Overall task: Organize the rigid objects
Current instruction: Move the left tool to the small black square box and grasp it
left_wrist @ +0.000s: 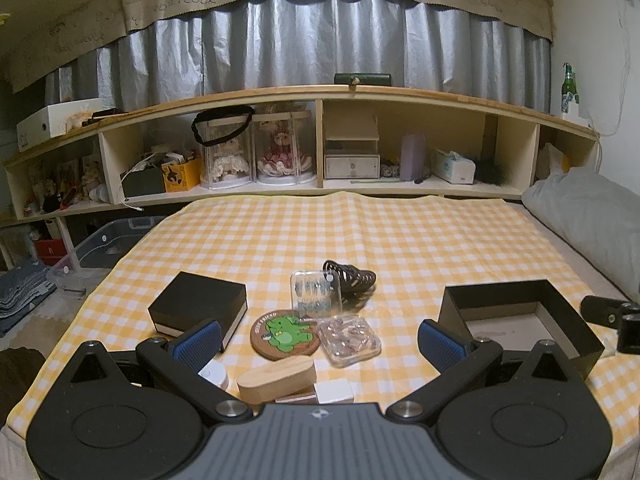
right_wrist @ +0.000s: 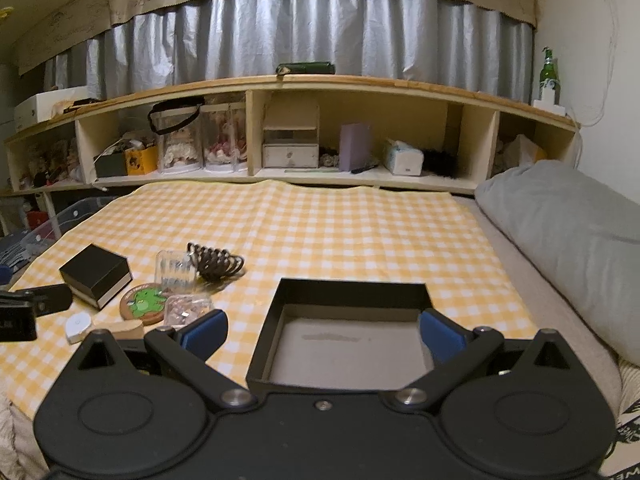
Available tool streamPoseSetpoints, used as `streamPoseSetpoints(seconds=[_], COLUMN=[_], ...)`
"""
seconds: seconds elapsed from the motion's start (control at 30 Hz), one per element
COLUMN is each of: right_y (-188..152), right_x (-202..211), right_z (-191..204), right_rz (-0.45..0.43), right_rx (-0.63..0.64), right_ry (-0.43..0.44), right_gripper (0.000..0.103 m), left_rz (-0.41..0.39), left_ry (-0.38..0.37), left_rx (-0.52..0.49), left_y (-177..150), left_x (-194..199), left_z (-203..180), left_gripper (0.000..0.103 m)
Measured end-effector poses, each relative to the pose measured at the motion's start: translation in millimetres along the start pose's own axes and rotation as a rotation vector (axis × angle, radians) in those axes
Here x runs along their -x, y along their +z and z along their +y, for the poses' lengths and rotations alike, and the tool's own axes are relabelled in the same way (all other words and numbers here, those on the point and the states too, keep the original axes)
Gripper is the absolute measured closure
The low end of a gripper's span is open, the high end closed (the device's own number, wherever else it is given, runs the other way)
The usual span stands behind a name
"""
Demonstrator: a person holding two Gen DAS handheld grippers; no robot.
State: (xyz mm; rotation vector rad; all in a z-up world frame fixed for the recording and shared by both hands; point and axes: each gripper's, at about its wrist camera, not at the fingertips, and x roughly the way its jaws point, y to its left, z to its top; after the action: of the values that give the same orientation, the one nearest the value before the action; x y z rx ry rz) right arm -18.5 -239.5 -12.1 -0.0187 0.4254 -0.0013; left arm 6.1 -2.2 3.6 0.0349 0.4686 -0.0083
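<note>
While spread wide over the yellow checked cloth [left_wrist: 320, 236], left gripper [left_wrist: 320, 342] noted with both blue pads [left_wrist: 200, 340] well apart, pinching nothing. Right gripper [right_wrist: 322, 332] likewise spread, empty, poised over the near edge of the open black tray [right_wrist: 268, 336].

Items recorded, left wrist view:
- Closed black box [left_wrist: 198, 308], left of the cluster, flat on the cloth.
- Round brown coaster with green figure [left_wrist: 285, 333], centre, just ahead of the pads.
- Clear case holding small pale pieces [left_wrist: 349, 339], touching the coaster's right edge.
- Second clear case [left_wrist: 316, 292], propped at a tilt behind the coaster.
- Dark hair claw [left_wrist: 352, 276], just behind that case.
- Oval wooden block [left_wrist: 276, 378], nearest the gripper body, resting on something below it that cannot be made out.
- Small white block [left_wrist: 334, 391], just right of the wooden block.
- White round item [left_wrist: 214, 374], partly hidden behind the left finger.

Tray interior seen bare, grey floor, on the right side of the cloth, well apart from the cluster. Grey pillow [right_wrist: 568, 240] lying along the right margin. Wooden shelf unit [right_wrist: 280, 82] across the back, compartments filled; silver curtain [right_wrist: 300, 32] above.
</note>
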Motion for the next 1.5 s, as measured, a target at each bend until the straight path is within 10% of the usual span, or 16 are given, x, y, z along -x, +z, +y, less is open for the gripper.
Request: streamPoseSetpoints(seconds=[0.27,0.97,1.27,1.5], right_y=[16,19,-4,-11], right_x=[-7,-113,-147,-161], right_z=[-20,-127,-143,-142], right_rz=[-0.028,0.151,0.320,0.413], right_rx=[0.005,-0.073,-0.157,-0.184], right_ry=[-0.100,-0.027,0.006,-0.007], right_gripper=[0.000,0.001,0.061,0.083], left_rz=[-0.028,0.000,0.111,0.233], left_ry=[0.031,0.170,0.264,0.253], left_rx=[-0.018,-0.097,-0.091,-0.113], left_y=[23,53,32,10], left_x=[-10,-108,-171,-200], left_z=[13,63,93,106], left_gripper=[0.000,0.000,0.000,0.000])
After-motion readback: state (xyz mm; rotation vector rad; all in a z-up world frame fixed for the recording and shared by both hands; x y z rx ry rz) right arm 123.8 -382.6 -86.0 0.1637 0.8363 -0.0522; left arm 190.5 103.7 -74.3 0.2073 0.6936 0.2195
